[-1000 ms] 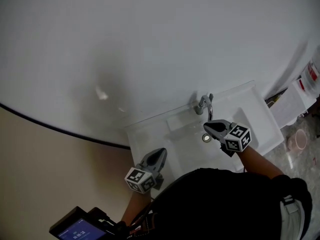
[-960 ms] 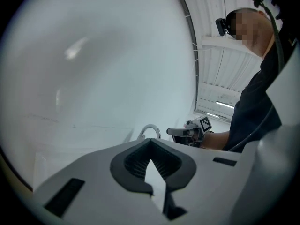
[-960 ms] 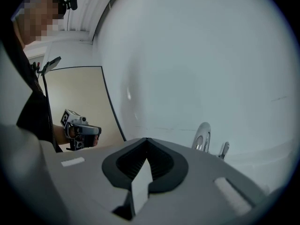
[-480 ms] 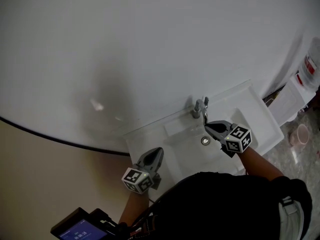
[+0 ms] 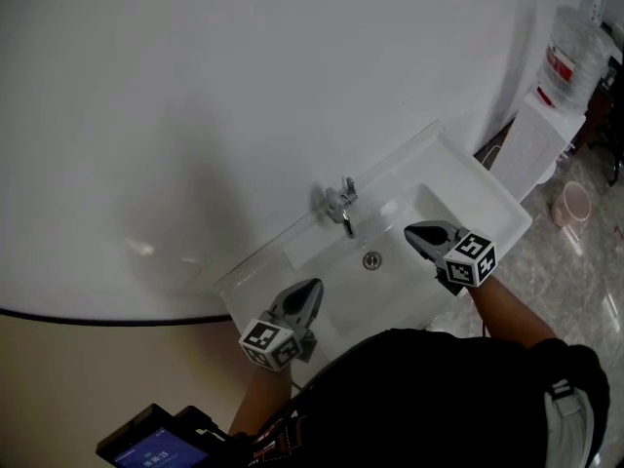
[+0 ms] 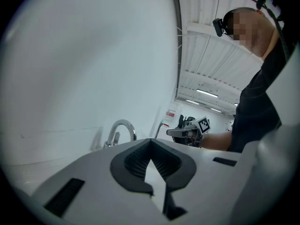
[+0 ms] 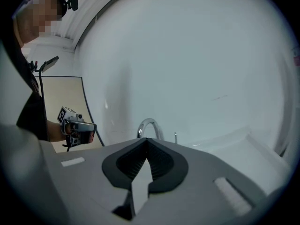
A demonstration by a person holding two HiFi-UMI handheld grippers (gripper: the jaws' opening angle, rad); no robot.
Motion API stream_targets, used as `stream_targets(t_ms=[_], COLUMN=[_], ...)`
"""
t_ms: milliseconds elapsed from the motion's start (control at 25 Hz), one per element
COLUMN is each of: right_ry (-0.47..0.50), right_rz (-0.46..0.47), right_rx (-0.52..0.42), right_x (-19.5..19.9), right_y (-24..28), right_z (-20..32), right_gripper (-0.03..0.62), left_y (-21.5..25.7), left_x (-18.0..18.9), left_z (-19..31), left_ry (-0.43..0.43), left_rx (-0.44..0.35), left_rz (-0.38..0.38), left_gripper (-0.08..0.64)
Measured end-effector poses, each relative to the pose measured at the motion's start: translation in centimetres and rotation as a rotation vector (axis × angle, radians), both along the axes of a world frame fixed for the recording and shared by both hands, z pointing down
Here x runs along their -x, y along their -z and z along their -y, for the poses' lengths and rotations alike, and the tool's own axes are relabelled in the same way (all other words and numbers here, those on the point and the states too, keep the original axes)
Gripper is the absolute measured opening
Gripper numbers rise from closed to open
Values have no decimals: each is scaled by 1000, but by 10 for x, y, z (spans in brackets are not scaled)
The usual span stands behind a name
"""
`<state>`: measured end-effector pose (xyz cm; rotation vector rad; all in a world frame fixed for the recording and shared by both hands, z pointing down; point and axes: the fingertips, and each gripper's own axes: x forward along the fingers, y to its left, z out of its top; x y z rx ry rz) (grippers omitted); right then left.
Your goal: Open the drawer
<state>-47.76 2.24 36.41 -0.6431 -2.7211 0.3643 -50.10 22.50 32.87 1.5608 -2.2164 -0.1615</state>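
Observation:
No drawer shows in any view. A white sink (image 5: 487, 198) with a chrome faucet (image 5: 341, 203) and a round drain (image 5: 372, 259) is fixed to the white wall. My left gripper (image 5: 310, 292) hovers over the basin's front left edge, shut and empty. My right gripper (image 5: 417, 230) hovers over the right half of the basin, shut, with nothing between its fingers. In the left gripper view the shut left gripper (image 6: 151, 142) points toward the faucet (image 6: 119, 128). In the right gripper view the shut right gripper (image 7: 147, 140) also points toward the faucet (image 7: 149, 125).
A water bottle (image 5: 570, 52) stands on a white dispenser (image 5: 531, 144) at the right, with a pink bucket (image 5: 573, 201) on the marble floor beside it. A beige wall panel (image 5: 88, 378) with a black edge lies at the left. A small screen (image 5: 156, 447) hangs at my chest.
The view has swung, so sink and faucet now sit further left and higher. The right gripper has moved from beside the faucet and drain out to the basin's right half. Both stay shut.

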Motion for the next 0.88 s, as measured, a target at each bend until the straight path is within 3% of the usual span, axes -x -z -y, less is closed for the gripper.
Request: stream_targets(t_ms=[520, 880], right_ry=[-354, -530], right_rz=[-27, -47], right_rx=[56, 86], right_x=[-123, -211], right_y=[-64, -126], right_z=[186, 270], right_gripper=[-3, -3], left_y=[-54, -106], left_x=[-82, -155], left_z=[193, 302], left_ry=[-371, -605], left_rx=[90, 157], left_rz=[-34, -79], left_gripper=[-5, -5])
